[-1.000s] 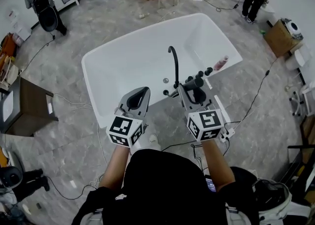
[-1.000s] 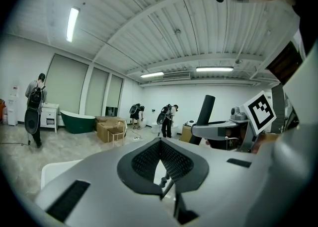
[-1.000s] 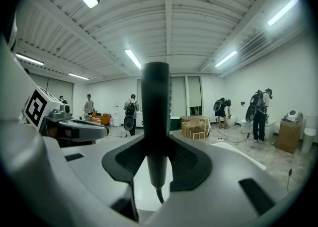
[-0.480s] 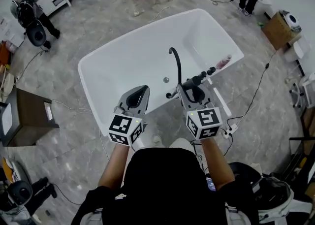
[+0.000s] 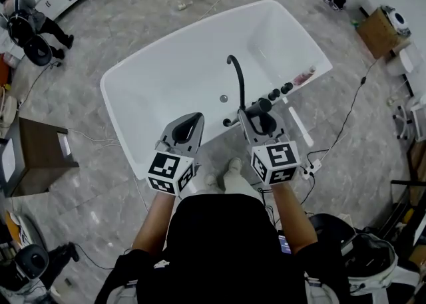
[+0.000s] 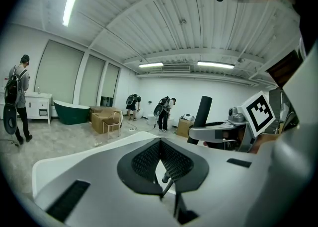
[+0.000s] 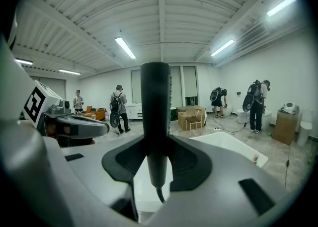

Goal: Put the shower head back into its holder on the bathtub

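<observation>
While I stand at the near side of the white bathtub [image 5: 143, 73], my right gripper [image 5: 255, 112] is clamped on the dark handle of the shower head [image 7: 155, 107], which stands upright between the ribbed pads with its thin hose [image 7: 159, 194] hanging from the lower end. In the head view it sits over the tub's near rim, just beside the curved black faucet [image 5: 237, 78] and the row of black knobs [image 5: 279, 90]. My left gripper [image 5: 188, 122] is alongside, a little apart from the right, its jaws closed together with nothing between them. The only print I can make out is the black-and-white square marker on each gripper's cube [image 5: 275, 161]. A pink bottle [image 5: 303, 78] lies on the tub's rim beyond the knobs.
</observation>
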